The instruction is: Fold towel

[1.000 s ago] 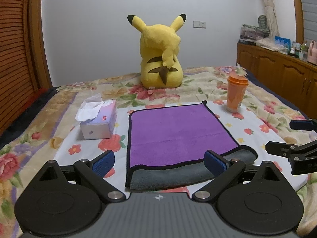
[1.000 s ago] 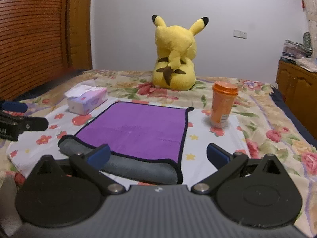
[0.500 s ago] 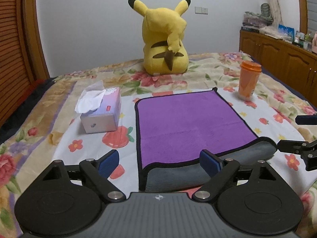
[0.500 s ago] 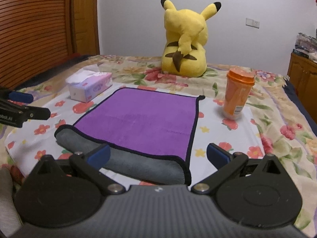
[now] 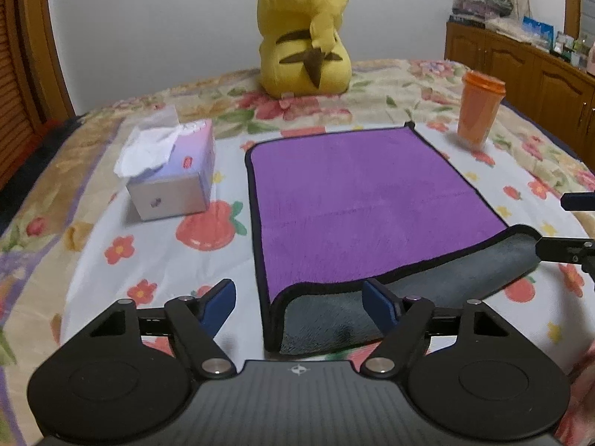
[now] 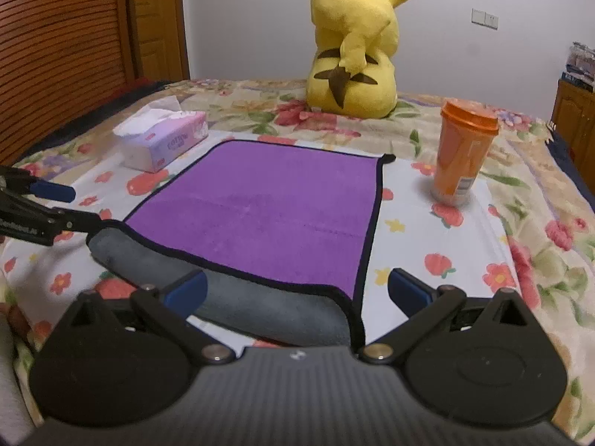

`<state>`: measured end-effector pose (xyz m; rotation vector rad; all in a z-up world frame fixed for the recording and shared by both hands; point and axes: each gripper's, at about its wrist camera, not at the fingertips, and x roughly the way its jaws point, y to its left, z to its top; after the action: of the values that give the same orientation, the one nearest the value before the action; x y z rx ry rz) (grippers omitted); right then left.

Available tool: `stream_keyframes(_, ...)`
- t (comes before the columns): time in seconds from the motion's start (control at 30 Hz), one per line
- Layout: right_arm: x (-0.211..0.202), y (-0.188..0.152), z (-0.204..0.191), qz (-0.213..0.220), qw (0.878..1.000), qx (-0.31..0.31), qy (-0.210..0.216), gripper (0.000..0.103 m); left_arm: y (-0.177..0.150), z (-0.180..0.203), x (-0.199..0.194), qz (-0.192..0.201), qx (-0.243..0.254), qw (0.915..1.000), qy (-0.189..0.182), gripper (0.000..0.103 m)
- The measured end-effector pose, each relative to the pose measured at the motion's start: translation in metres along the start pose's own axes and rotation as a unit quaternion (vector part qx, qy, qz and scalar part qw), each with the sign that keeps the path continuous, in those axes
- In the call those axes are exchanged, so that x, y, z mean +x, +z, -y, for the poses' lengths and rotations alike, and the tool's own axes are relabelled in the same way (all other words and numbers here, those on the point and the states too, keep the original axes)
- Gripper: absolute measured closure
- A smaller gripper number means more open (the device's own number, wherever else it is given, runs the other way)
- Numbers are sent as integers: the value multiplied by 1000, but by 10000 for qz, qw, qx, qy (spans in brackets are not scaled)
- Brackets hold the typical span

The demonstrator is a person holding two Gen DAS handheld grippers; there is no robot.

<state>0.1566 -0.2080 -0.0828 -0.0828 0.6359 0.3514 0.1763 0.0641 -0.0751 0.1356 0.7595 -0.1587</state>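
Observation:
A purple towel (image 5: pixel 357 200) with black trim and a grey underside lies folded on the floral bed; it also shows in the right wrist view (image 6: pixel 267 215). Its grey fold (image 5: pixel 409 293) runs along the near edge. My left gripper (image 5: pixel 299 303) is open and empty, its fingers straddling the towel's near left corner. My right gripper (image 6: pixel 295 291) is open and empty, straddling the near right corner. Each gripper's tips show at the edge of the other's view, the right one (image 5: pixel 572 230) and the left one (image 6: pixel 48 208).
A tissue box (image 5: pixel 174 178) stands left of the towel. An orange lidded cup (image 6: pixel 463 152) stands to its right. A yellow Pikachu plush (image 5: pixel 305 37) sits behind it. A wooden cabinet (image 5: pixel 520 63) lines the right wall.
Both grippers have come lower and closer to the towel's near corners. The towel has not moved, and both grippers stay open.

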Motion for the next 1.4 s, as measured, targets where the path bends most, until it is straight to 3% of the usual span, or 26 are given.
stream_keyframes(0.4,28,1,15,-391,9990,180,90,0,-4,-13,29,-340,-203,9991,-150,31)
stream_keyframes(0.67,43,-3,24,-792,9959,370,217,1,-9,-13,35,-521,-292,9977,-326,41)
stream_keyframes(0.73,45,-4,26,-874,9949,412,285,8,-10,-13,36,-542,-284,9975,-361,44)
stream_keyframes(0.77,47,-5,27,-931,9942,432,317,17,-10,-13,36,-550,-278,9974,-384,47)
stream_keyframes(0.93,47,-5,30,-1069,9921,499,420,24,-11,-10,35,-563,-237,9973,-419,59)
stream_keyframes(1.13,46,-4,33,-1156,9910,471,475,45,-11,-10,34,-546,-255,9972,-435,73)
stream_keyframes(1.23,46,-4,34,-1170,9913,424,432,60,-10,-9,33,-535,-263,9971,-473,84)
stream_keyframes(1.3,46,-4,35,-1194,9912,397,418,78,-10,-9,32,-507,-245,9972,-498,88)
stream_keyframes(1.4,47,-4,36,-1206,9912,347,419,80,-10,-7,31,-458,-190,9975,-509,91)
